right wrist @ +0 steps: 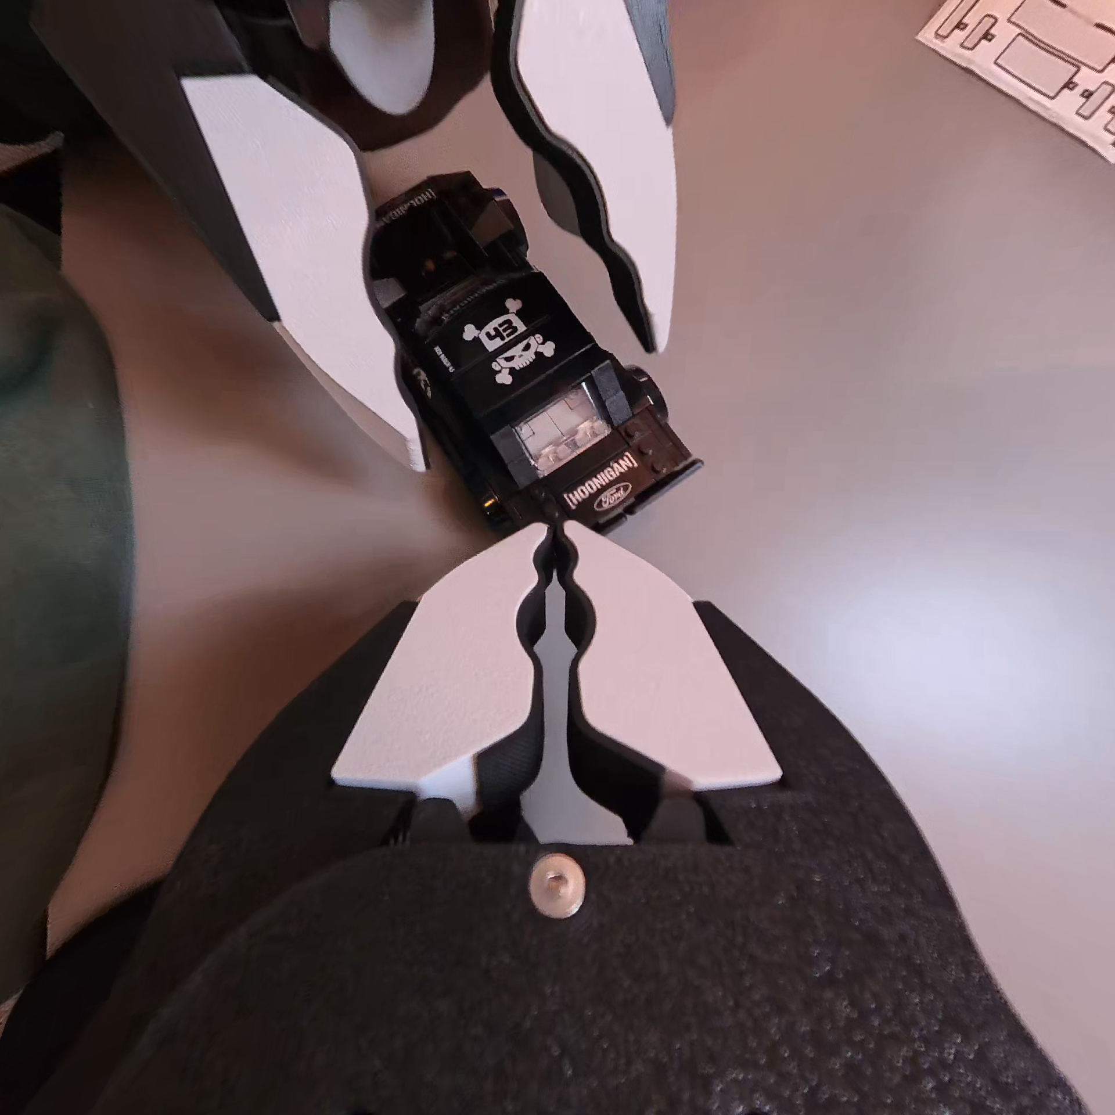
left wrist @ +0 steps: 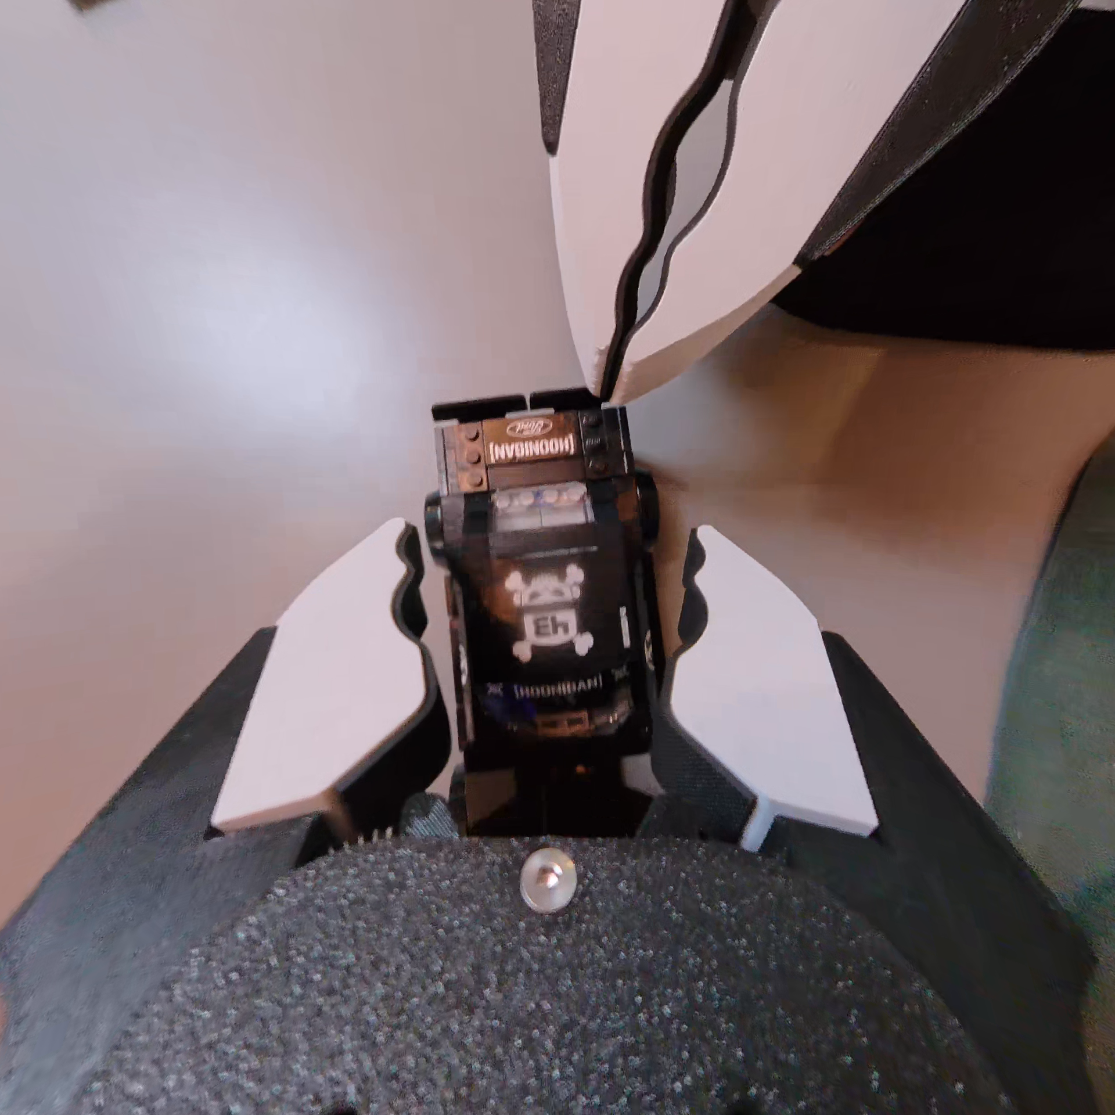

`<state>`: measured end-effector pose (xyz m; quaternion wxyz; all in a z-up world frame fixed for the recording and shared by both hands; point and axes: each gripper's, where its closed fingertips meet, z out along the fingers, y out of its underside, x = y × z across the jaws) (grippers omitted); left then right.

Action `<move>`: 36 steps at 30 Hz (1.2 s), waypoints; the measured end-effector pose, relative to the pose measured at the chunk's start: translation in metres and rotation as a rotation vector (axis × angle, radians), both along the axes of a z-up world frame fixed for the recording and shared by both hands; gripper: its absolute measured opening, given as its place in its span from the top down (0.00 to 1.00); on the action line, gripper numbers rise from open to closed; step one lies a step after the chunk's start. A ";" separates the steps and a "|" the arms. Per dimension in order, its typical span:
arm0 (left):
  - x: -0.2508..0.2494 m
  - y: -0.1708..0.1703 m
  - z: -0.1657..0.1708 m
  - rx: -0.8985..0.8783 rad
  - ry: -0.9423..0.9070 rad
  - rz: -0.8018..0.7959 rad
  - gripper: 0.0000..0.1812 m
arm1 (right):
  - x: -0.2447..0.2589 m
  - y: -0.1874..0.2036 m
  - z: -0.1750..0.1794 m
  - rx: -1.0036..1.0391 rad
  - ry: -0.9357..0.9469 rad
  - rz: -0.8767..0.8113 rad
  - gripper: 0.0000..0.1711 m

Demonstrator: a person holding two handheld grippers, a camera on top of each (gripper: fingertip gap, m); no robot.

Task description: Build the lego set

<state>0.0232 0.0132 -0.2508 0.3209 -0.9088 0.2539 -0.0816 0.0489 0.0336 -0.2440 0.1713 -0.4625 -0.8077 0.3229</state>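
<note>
A black lego car [left wrist: 546, 609] with white skull stickers on its roof sits on the grey table [left wrist: 211, 362], lengthwise between my left gripper's fingers. My left gripper [left wrist: 552, 543] is open around it. Its left pad [left wrist: 413, 579] touches the car's side and its right pad [left wrist: 688, 579] stands a little off. In the right wrist view the car [right wrist: 519, 374] points towards my right gripper [right wrist: 555, 534]. That gripper is shut, with its tips against the studded corner of the car's end. It also shows in the left wrist view [left wrist: 606, 392]. I cannot tell if a small piece is pinched there.
A white paper sheet with black outlines [right wrist: 1026, 54] lies at the far right of the table. Dark green fabric [right wrist: 54, 422] lies along the table's edge beside the car, and also shows in the left wrist view [left wrist: 1056, 663]. The grippers' ends are close to 4 cm from one another.
</note>
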 end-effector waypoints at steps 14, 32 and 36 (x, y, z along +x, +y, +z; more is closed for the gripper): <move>-0.021 -0.032 -0.019 -0.043 -0.020 0.061 0.58 | -0.011 -0.011 -0.012 0.137 -0.101 0.031 1.00; -0.033 -0.043 0.024 0.135 -0.107 0.088 0.57 | -0.016 -0.017 0.012 0.094 0.072 -0.007 0.66; -0.052 -0.068 0.022 0.126 -0.074 0.135 0.54 | -0.018 -0.024 0.006 0.125 0.088 0.024 0.60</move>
